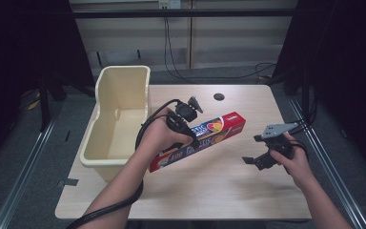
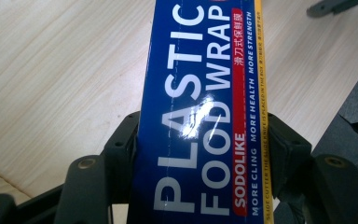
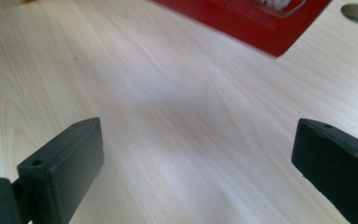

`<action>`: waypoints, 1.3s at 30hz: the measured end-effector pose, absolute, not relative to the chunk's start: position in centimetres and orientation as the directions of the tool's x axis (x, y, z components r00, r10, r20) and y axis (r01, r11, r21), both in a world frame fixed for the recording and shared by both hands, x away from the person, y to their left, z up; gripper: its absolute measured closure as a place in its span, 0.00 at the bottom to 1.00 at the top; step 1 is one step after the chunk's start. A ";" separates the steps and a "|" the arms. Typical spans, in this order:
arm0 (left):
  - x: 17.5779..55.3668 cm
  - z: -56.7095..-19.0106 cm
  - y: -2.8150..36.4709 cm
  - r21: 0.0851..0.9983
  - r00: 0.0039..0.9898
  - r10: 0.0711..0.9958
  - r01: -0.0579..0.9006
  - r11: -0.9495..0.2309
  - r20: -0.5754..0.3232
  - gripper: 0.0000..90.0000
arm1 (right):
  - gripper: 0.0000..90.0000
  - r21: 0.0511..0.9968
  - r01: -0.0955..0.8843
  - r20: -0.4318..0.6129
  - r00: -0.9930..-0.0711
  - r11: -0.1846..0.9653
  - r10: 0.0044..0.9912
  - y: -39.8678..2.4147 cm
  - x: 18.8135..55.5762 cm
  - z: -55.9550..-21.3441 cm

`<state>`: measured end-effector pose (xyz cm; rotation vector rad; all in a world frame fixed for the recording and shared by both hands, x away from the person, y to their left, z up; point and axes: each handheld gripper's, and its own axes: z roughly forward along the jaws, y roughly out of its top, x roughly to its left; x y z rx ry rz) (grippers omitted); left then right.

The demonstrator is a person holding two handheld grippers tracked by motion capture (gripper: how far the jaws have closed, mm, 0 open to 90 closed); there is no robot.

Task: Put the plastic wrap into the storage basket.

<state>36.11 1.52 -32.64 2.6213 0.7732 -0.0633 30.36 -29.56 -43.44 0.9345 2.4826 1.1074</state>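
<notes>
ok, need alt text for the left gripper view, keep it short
A long blue box printed "PLASTIC FOOD WRAP" runs up the middle of the frame, clamped between the left gripper's two black jaws. Behind it is a light wooden table, with part of a dark gripper at the right edge.

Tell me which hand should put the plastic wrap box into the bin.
Left. The left gripper is already clamped on the box right beside the bin; the right gripper hangs open, farther away.
</notes>
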 end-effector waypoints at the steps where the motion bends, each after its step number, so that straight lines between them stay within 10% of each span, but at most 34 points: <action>1: 36.1 -32.5 1.5 0.367 0.842 0.515 0.534 -0.761 -0.158 0.44 | 0.03 0.730 0.458 0.024 -0.759 0.507 0.651 -29.5 30.3 -43.6; 39: 37.6 -27.1 4.1 0.376 0.749 0.640 0.650 -0.660 -0.172 0.44 | 0.02 0.711 0.473 0.033 -0.762 0.521 0.647 -28.4 29.5 -45.9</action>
